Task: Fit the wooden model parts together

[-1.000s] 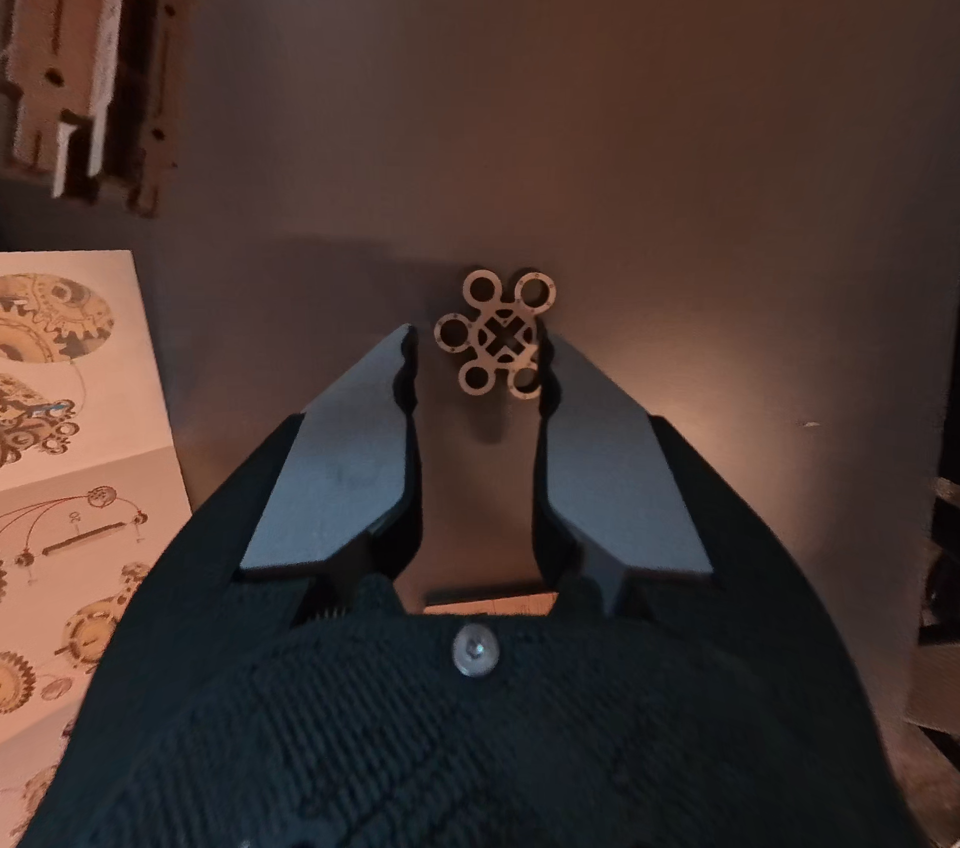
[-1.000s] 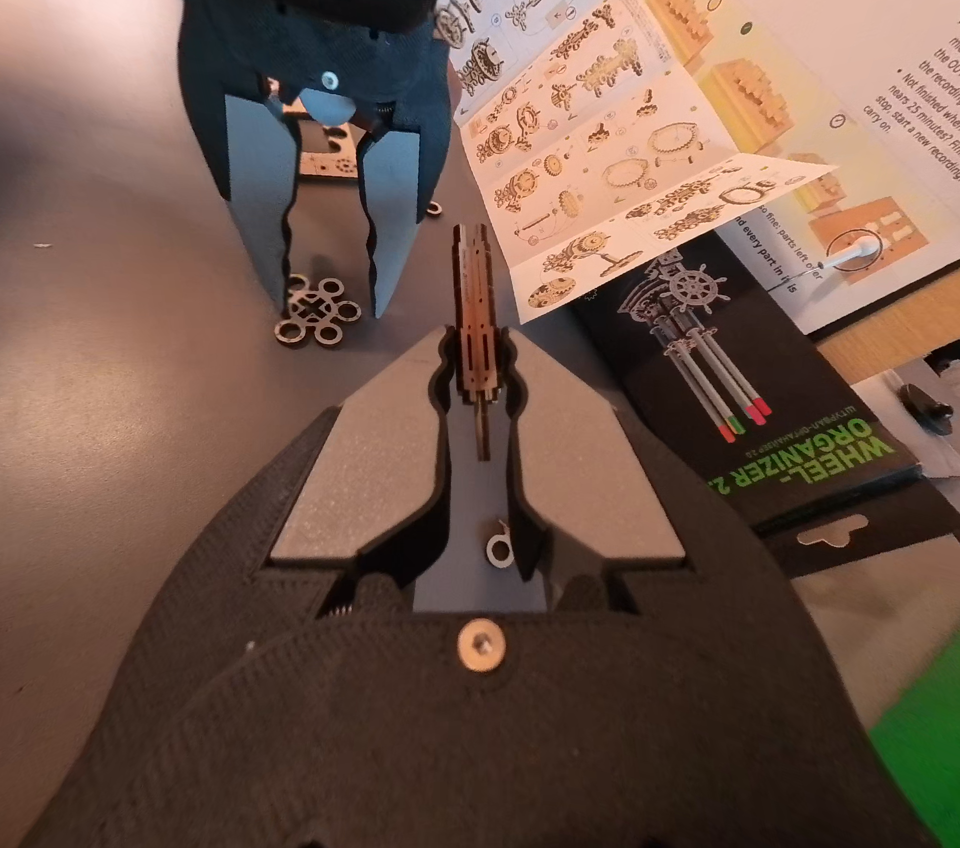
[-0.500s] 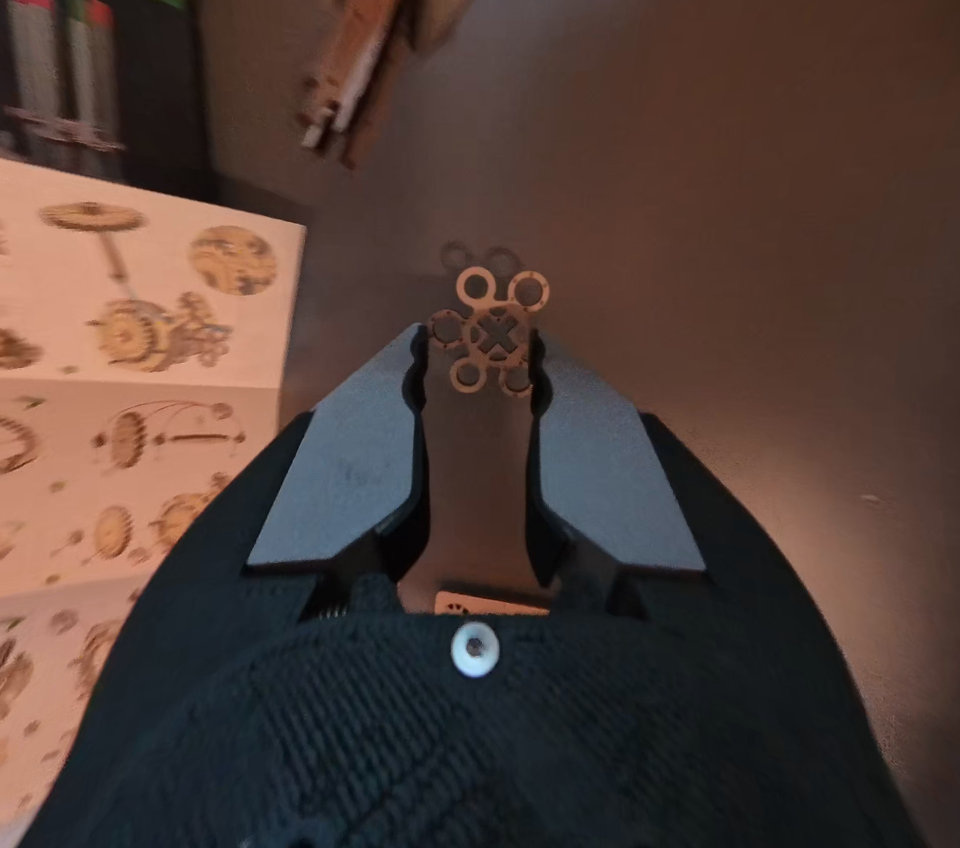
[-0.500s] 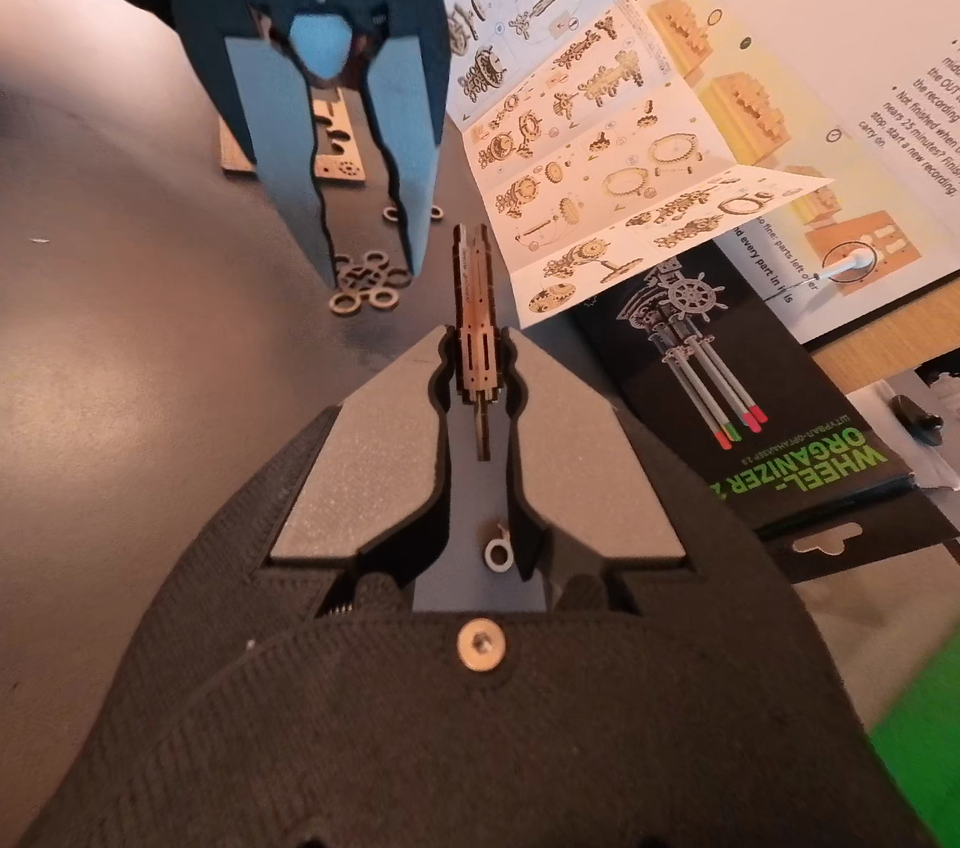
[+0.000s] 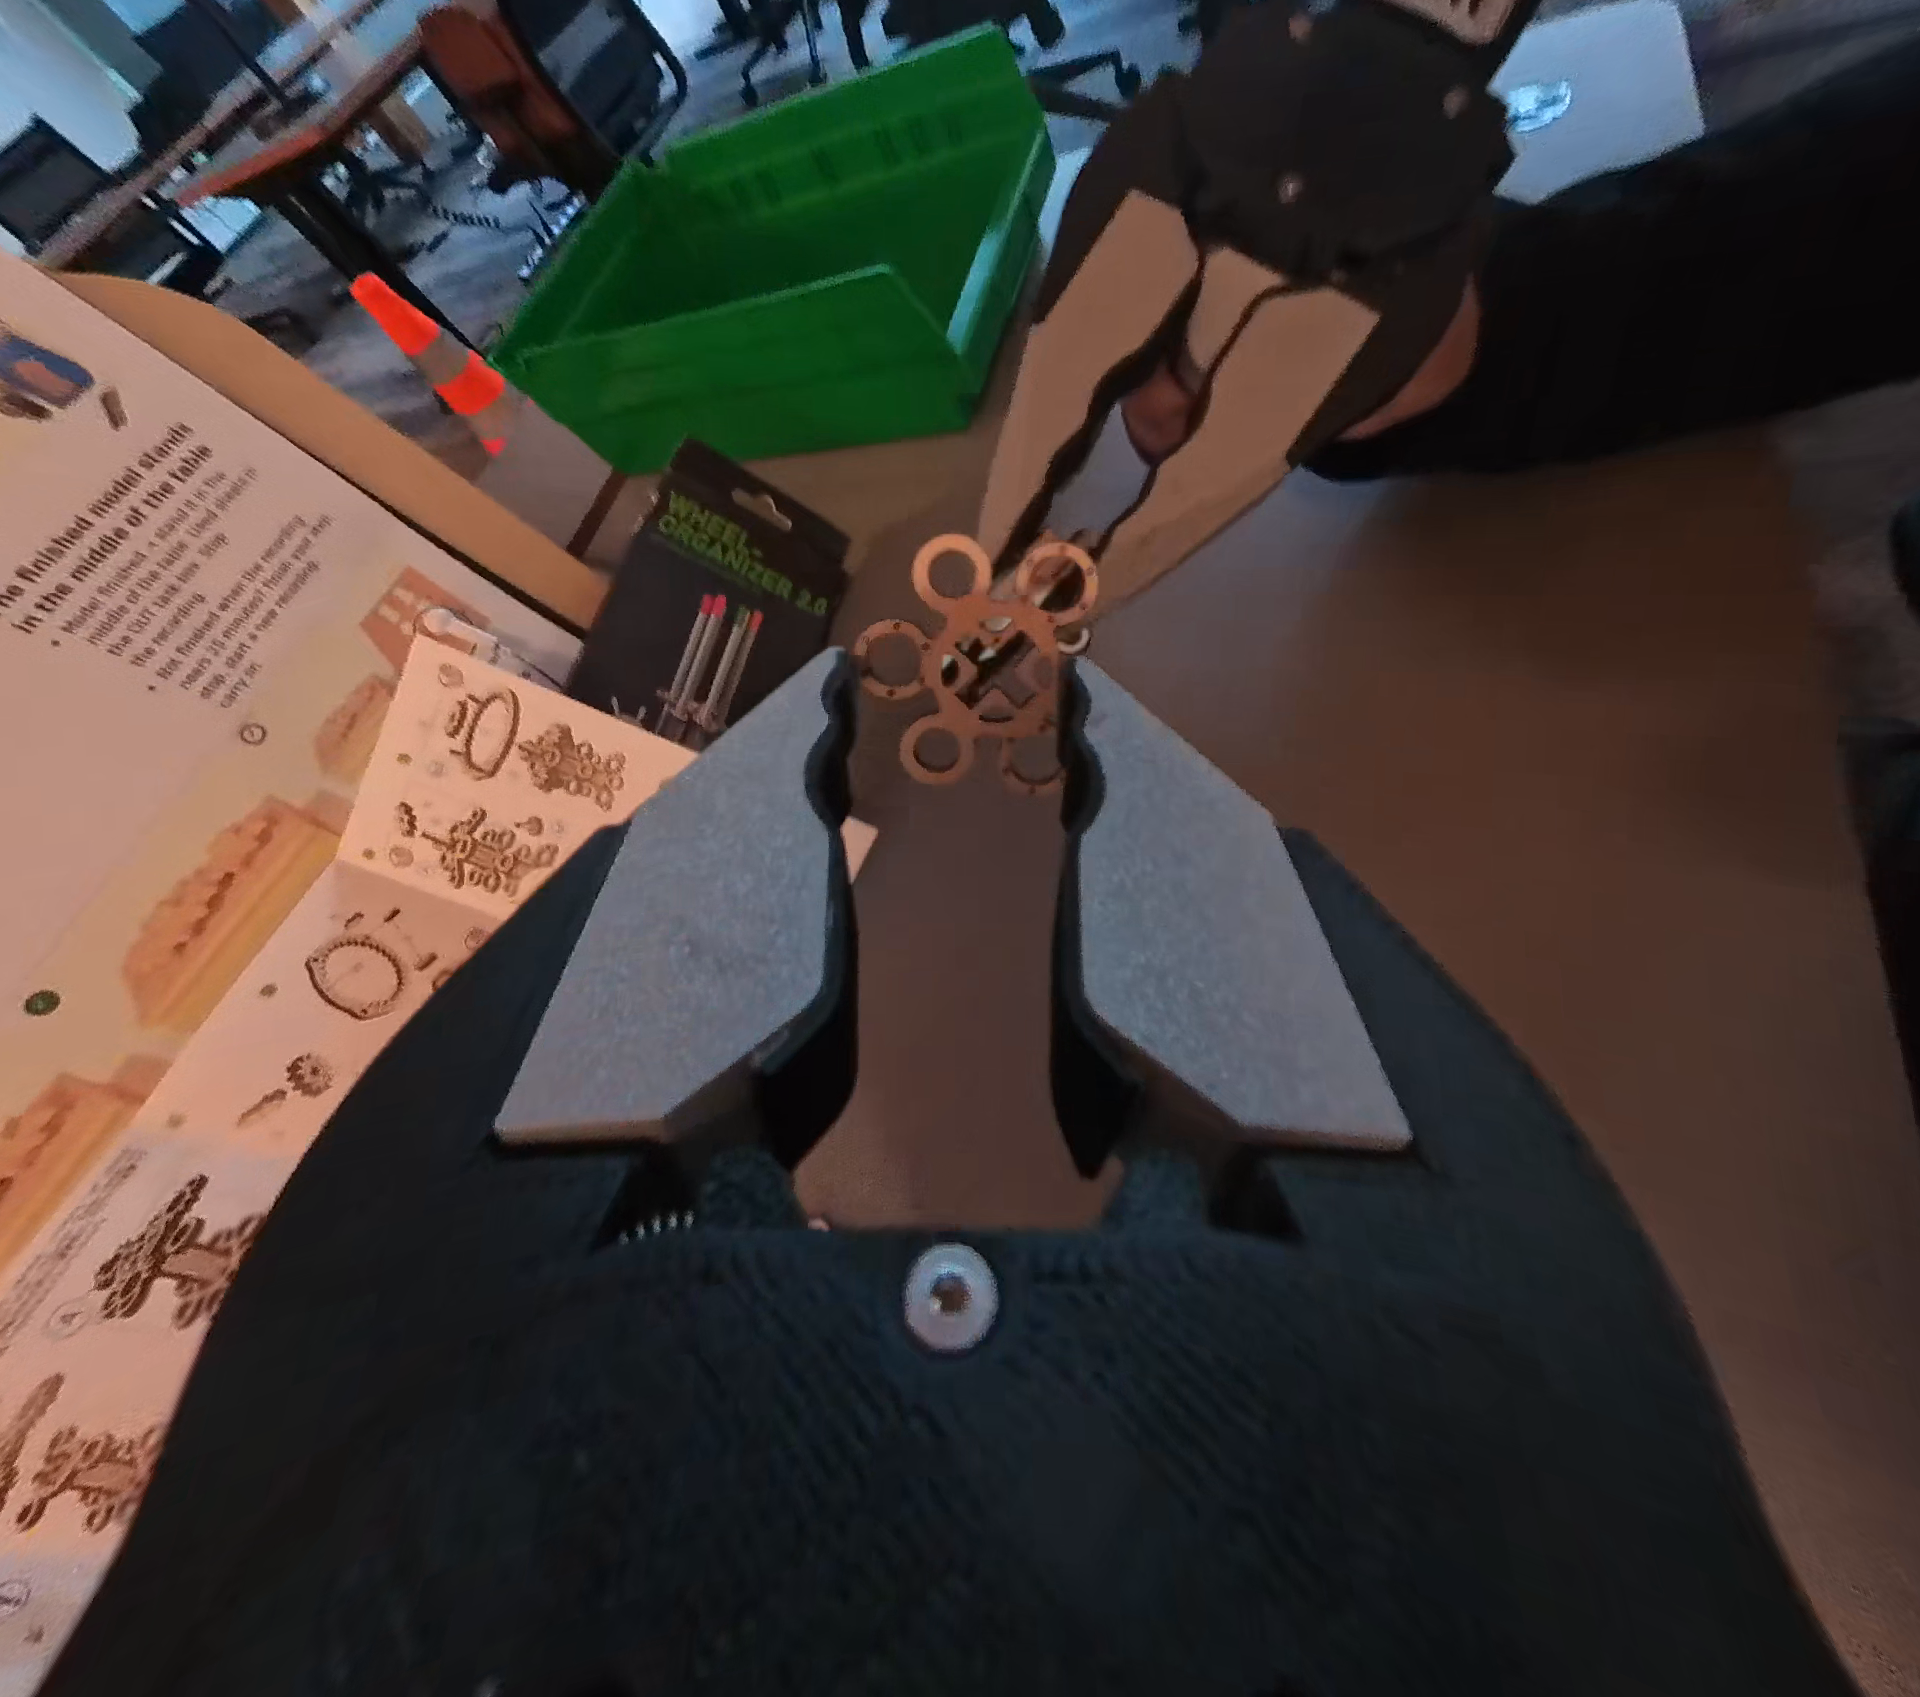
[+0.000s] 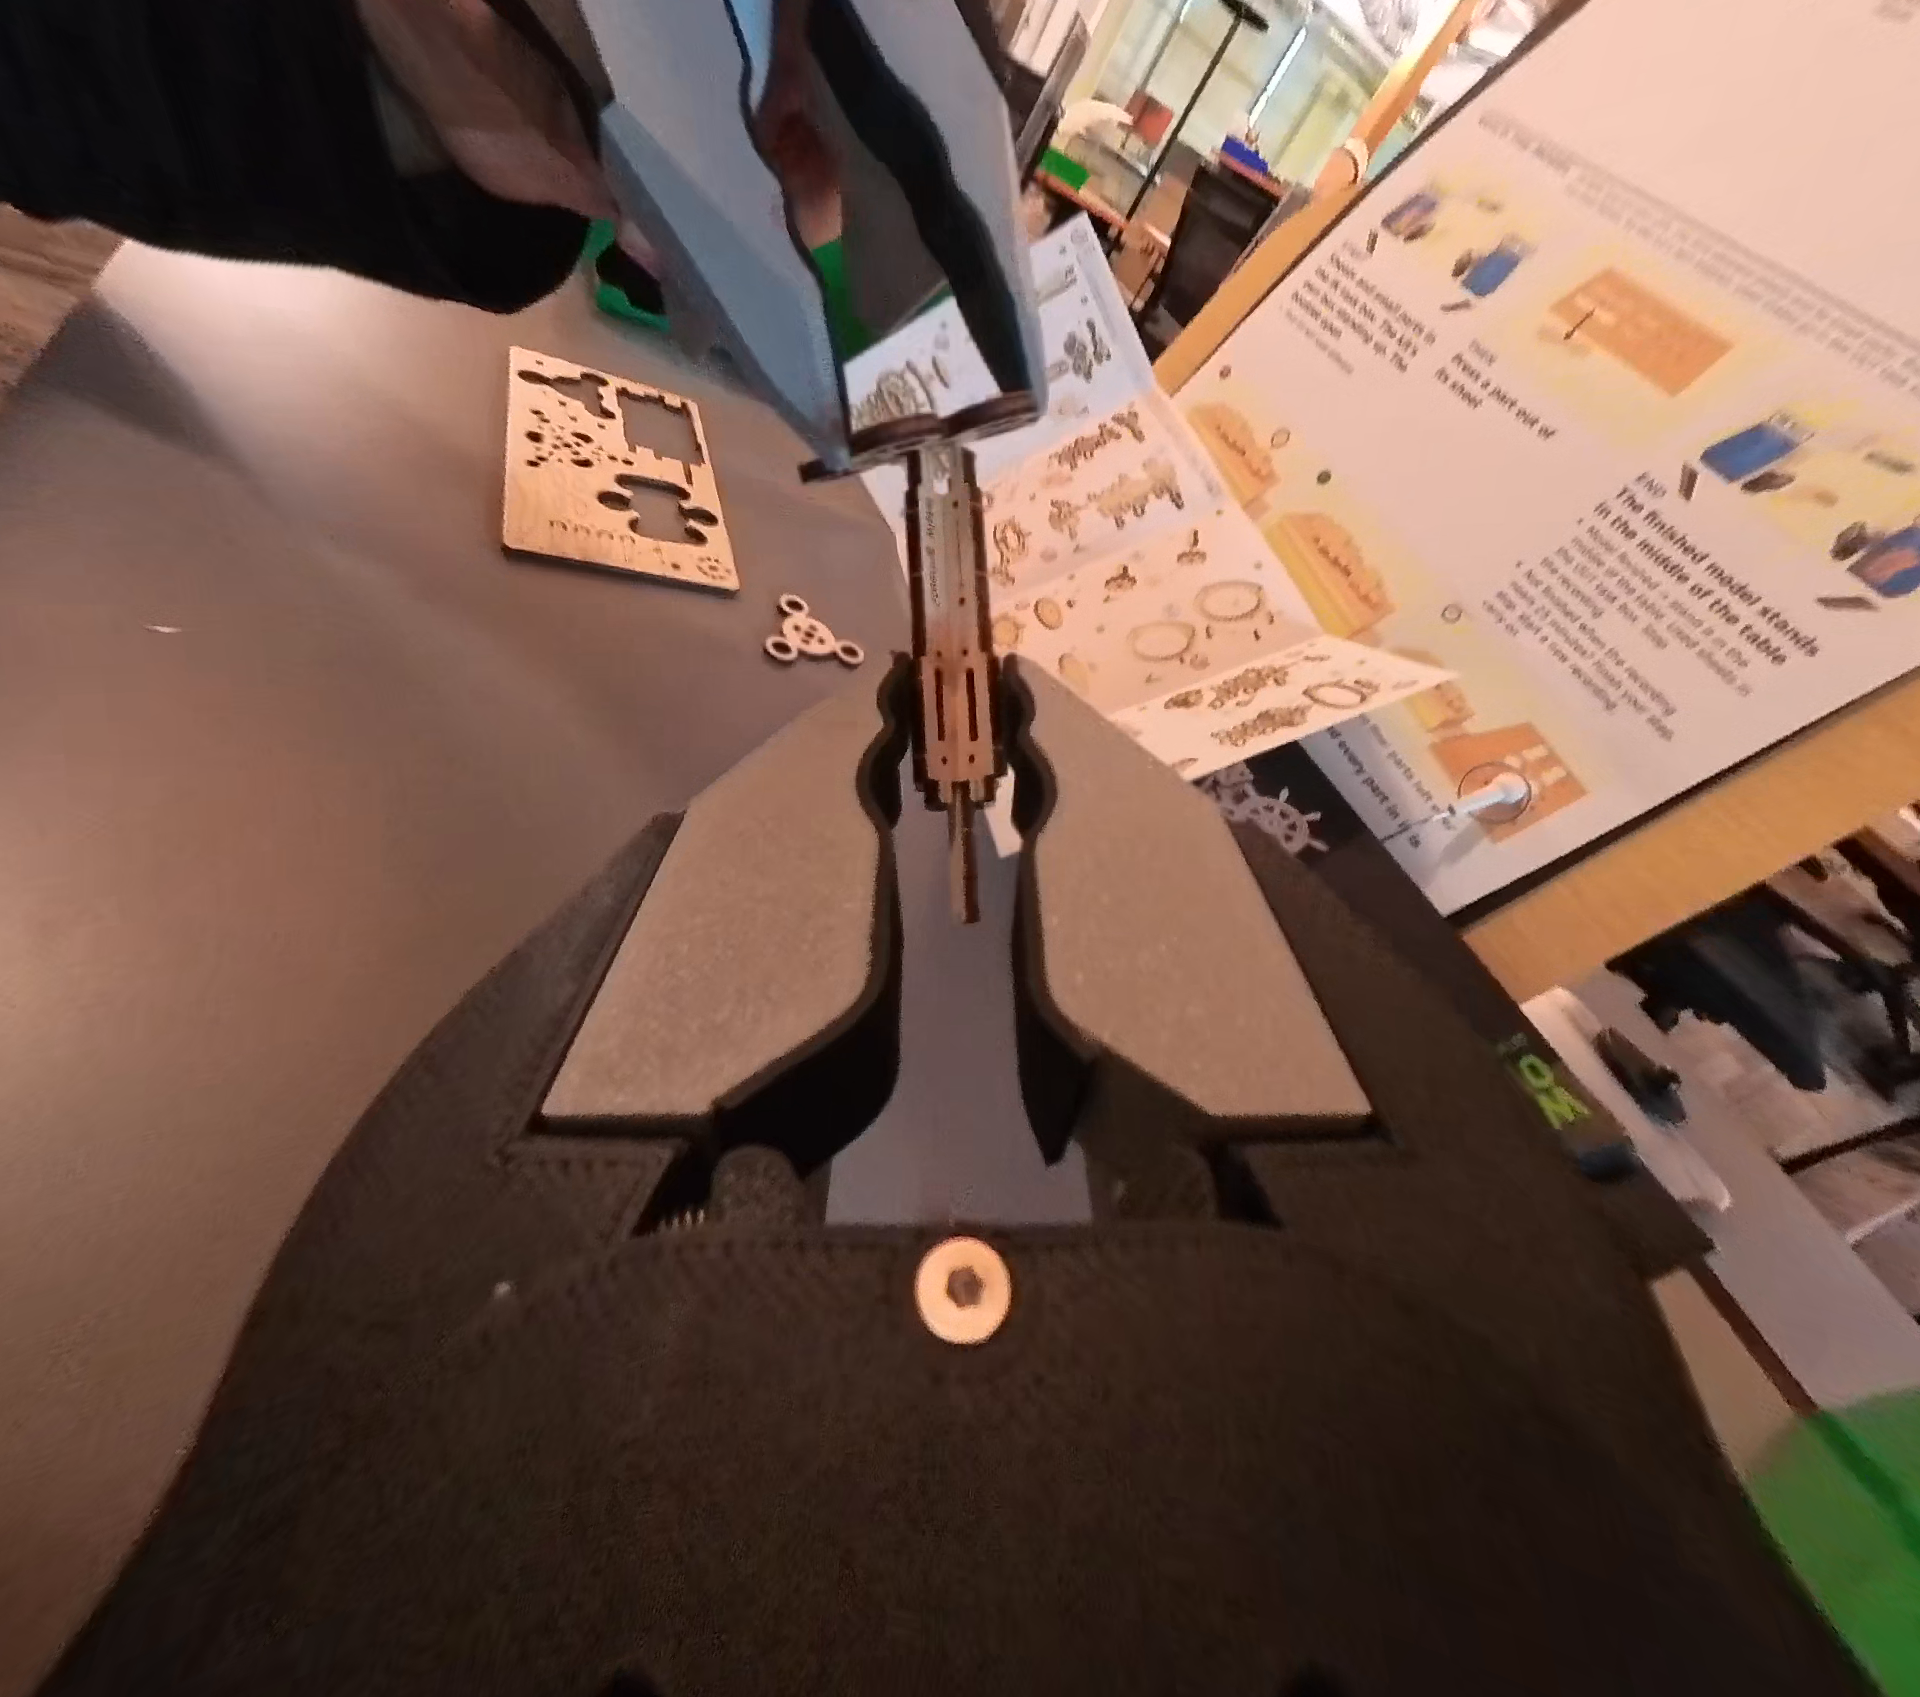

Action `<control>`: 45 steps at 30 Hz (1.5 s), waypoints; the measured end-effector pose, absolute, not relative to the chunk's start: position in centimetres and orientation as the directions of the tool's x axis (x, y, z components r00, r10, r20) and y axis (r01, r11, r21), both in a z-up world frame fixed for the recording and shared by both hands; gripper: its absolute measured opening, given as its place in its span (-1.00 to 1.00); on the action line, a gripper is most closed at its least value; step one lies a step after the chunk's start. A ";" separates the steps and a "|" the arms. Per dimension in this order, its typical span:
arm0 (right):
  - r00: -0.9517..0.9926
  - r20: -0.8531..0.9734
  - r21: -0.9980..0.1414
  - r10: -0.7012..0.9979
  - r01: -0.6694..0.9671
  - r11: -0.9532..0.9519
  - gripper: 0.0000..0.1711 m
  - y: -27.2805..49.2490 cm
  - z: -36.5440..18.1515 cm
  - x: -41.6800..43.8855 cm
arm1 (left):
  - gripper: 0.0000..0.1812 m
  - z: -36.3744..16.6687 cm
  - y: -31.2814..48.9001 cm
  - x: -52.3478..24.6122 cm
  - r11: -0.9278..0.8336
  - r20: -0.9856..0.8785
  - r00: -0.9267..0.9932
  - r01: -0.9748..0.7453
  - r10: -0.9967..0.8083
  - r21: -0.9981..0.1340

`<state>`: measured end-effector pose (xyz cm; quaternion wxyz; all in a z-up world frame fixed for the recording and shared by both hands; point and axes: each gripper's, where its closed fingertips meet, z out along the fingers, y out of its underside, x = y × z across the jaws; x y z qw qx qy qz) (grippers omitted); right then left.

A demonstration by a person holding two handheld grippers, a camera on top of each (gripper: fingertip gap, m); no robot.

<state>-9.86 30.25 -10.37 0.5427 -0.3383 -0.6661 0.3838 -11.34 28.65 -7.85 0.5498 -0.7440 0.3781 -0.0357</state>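
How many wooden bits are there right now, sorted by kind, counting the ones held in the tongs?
Ring-cluster plate held in the left tongs: 1
Slotted shaft piece held in the right tongs: 1
Punched-out wooden sheet on the table: 1
Small loose ring piece on the table: 1
Total: 4

ringed wooden disc [image 5: 977, 671] upright, slotted shaft [image 6: 948, 608] — meeting
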 end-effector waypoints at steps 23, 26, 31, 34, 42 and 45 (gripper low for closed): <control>-0.256 0.414 -0.909 0.874 -0.168 0.382 -0.85 28.5 -7.1 -8.1 | -0.60 -4.5 27.2 -9.6 -0.127 -0.064 0.792 -0.177 -0.607 -0.976; -0.244 0.418 -0.906 0.875 -0.183 0.382 -0.85 28.5 -6.7 -8.0 | -0.60 -4.0 27.2 -9.4 -0.129 -0.002 0.796 -0.101 -0.606 -0.986; -0.240 0.421 -0.904 0.875 -0.187 0.384 -0.85 28.4 -6.5 -7.9 | -0.61 -3.0 26.9 -10.0 -0.102 0.081 0.782 0.023 -0.618 -0.995; -0.246 0.409 -0.910 0.879 -0.176 0.374 -0.85 28.6 -6.6 -7.9 | -0.61 -3.4 26.5 -10.3 -0.098 0.082 0.763 0.025 -0.641 -0.995; -0.375 0.277 -0.959 0.885 -0.059 0.276 -0.85 28.1 -8.6 -8.6 | -0.60 -4.6 26.0 -9.7 -0.033 -0.036 0.702 -0.085 -0.711 -0.996; -0.422 0.230 -0.970 0.877 -0.026 0.242 -0.85 27.5 -9.2 -8.7 | -0.60 -5.5 26.1 -10.4 -0.013 -0.052 0.686 -0.089 -0.726 -0.996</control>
